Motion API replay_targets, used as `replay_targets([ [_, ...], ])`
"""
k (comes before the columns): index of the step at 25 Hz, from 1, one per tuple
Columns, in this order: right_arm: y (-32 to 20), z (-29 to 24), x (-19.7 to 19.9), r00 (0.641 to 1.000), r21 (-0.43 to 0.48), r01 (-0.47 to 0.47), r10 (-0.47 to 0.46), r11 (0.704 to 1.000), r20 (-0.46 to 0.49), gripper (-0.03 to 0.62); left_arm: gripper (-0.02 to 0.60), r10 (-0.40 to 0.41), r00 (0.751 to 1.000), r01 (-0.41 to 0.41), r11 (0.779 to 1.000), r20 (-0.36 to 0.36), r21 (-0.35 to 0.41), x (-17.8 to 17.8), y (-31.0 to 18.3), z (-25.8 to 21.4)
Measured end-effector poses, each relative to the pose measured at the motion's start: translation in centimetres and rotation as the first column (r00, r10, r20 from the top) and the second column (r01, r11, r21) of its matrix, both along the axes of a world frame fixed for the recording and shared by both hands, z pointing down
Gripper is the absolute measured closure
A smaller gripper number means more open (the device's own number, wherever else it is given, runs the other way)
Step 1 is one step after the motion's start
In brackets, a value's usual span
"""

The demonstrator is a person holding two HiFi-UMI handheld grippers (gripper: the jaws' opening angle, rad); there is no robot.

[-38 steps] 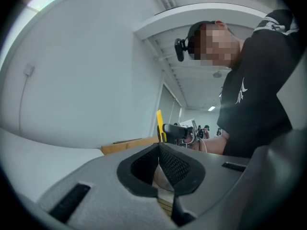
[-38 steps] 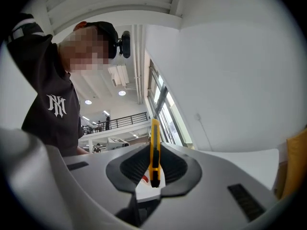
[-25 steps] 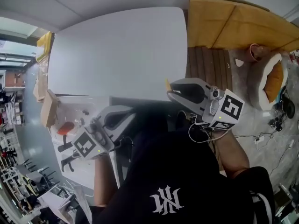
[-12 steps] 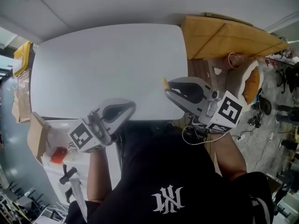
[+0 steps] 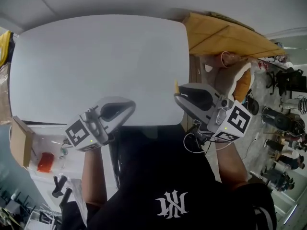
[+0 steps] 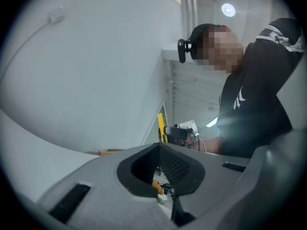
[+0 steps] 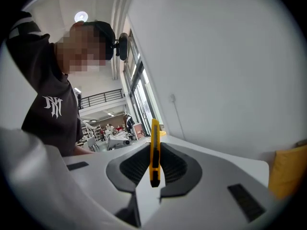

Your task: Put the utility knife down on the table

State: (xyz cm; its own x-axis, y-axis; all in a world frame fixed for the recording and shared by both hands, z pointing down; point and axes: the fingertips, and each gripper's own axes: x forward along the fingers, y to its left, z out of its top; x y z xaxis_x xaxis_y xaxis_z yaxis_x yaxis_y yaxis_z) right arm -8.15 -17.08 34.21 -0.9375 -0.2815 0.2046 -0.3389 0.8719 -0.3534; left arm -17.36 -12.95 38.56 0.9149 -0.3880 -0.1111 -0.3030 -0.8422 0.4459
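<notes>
The utility knife (image 7: 154, 150) is held clamped edgewise in the right gripper's (image 5: 177, 96) jaws, near the white surface's (image 5: 96, 56) corner. It is judged light, stiff and slim (plastic body best gripped). The left gripper's (image 5: 130, 108) jaws are closed on nothing.

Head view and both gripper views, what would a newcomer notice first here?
The yellow utility knife stands out first, pinched upright between the jaws of the right tool, which appears over the near right corner of the white table. The left tool is shut on nothing at the table's near edge. The tabletop itself is bare.
</notes>
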Motion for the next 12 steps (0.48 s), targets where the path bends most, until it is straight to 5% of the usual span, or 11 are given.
replay_targets([
  [7,-4.1,4.2,-0.2,0.99,-0.019,0.135,-0.134,0.991,0.045,0.542,0.577,-0.151,0.982,0.162,0.982,0.112,-0.101,2.2,-1.5,4.4],
  [12,-6.2,7.6,1.7,0.976,-0.062,0.207,-0.201,0.976,0.088,0.542,0.577,-0.189,0.97,0.209,0.968,0.152,-0.136,5.2,-3.0,6.1],
])
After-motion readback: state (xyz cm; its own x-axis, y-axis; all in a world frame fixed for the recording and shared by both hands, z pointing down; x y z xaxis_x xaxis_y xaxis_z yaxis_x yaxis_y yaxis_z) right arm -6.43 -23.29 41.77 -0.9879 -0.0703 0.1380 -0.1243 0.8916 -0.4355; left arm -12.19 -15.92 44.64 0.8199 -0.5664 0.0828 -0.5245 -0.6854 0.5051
